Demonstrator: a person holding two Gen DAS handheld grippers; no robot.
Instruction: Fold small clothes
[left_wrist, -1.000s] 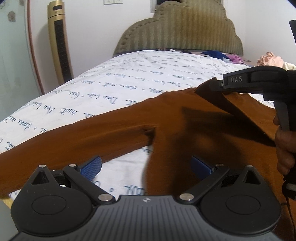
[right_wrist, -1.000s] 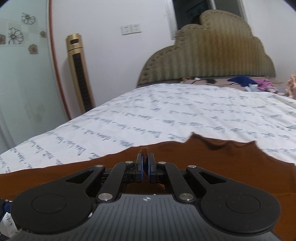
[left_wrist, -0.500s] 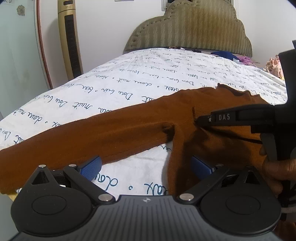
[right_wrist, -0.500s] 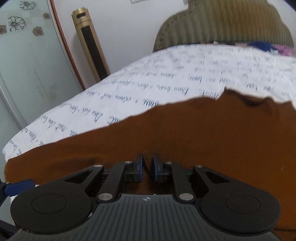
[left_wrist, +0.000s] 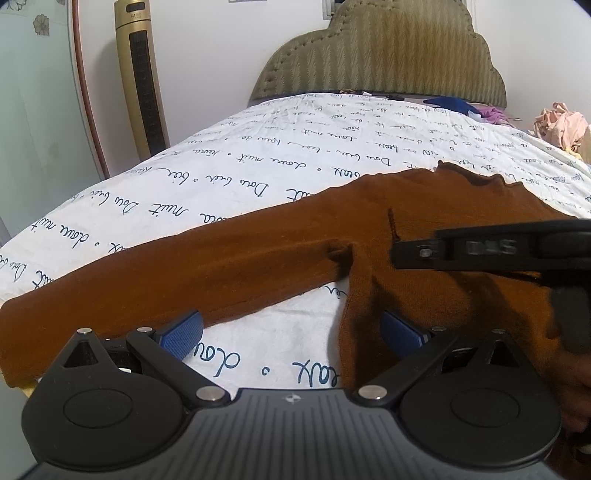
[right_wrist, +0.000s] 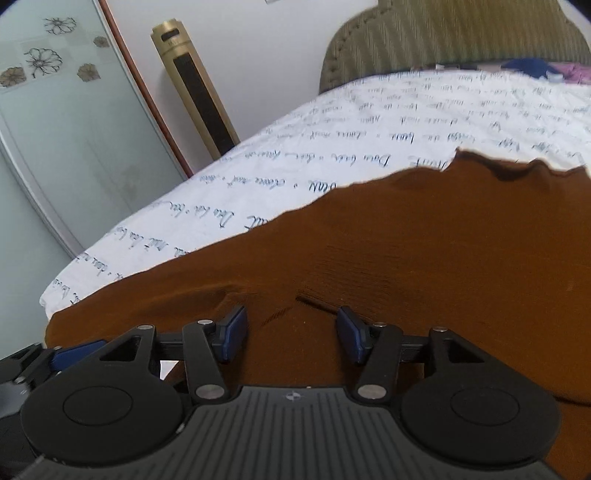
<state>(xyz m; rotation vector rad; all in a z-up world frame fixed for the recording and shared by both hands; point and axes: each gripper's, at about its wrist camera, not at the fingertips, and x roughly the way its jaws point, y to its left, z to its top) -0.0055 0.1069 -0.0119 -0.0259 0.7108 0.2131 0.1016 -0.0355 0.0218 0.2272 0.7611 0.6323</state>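
A brown long-sleeved shirt (left_wrist: 424, 221) lies flat on the bed, one sleeve (left_wrist: 166, 273) stretched out to the left. My left gripper (left_wrist: 291, 332) is open and empty just above the bed near the armpit. My right gripper (right_wrist: 291, 332) is open over the shirt's body (right_wrist: 424, 251), holding nothing. The right gripper also shows from the side in the left wrist view (left_wrist: 480, 249), hovering over the shirt.
The bed has a white sheet with blue handwriting print (left_wrist: 277, 166) and a padded olive headboard (left_wrist: 380, 55). A gold tower fan (left_wrist: 140, 81) stands by the wall at left. Loose clothes (left_wrist: 561, 125) lie at the far right of the bed.
My right gripper has let go of the shirt and opened. The shirt has dropped flat onto the bed. The left gripper stayed open.
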